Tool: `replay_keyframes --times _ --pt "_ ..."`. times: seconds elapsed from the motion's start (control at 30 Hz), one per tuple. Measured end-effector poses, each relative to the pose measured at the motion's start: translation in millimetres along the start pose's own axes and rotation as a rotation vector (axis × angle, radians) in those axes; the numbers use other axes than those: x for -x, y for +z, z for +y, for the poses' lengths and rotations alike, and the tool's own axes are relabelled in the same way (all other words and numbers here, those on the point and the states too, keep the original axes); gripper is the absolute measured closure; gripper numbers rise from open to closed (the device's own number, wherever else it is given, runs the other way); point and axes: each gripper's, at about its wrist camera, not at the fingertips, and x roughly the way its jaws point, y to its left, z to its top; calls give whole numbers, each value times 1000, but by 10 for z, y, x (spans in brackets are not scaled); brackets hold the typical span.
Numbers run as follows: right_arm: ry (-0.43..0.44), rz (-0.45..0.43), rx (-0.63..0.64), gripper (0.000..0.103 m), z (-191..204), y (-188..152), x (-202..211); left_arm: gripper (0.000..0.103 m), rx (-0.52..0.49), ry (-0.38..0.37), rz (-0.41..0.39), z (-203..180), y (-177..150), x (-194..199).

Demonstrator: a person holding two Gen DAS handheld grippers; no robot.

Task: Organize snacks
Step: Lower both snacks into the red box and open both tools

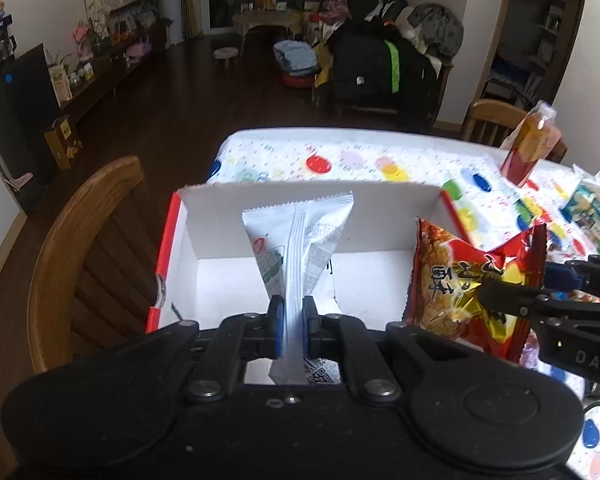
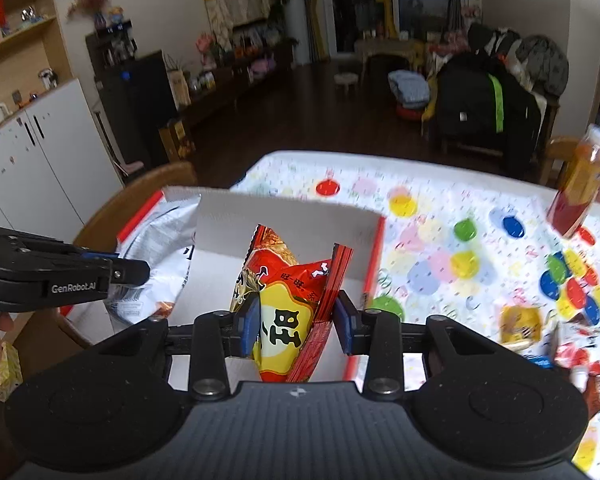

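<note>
1. Pinching a white snack packet (image 1: pixel 300 240) by its centre seam, left gripper (image 1: pixel 293 330) has both pads pressed onto it, above the open white box (image 1: pixel 380 216).
2. Right gripper (image 2: pixel 296 328) clamps a red-and-yellow snack bag (image 2: pixel 284 300), also over the box, right of the white packet.
3. Box sits at the near-left edge of the polka-dot tablecloth (image 1: pixel 340 156), beside a wooden chair (image 1: pixel 88 232).
4. Orange-red bottle (image 2: pixel 580 188) stands far right; more snack packs (image 2: pixel 572 352) lie near right.

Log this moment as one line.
left tongs: shut on white packet | right tongs: shut on red packet | both over white box | bottle on table
</note>
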Motion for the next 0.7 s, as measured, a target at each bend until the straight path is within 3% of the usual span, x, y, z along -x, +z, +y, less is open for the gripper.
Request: replay_keyframes --times 0.37,0.7 --pt "12 96 26 66 163 -101 -467 97 -45 33 91 136 -147 -411" --pt "-5 168 49 64 239 -211 -661 96 -93 14 194 50 -305 -699"
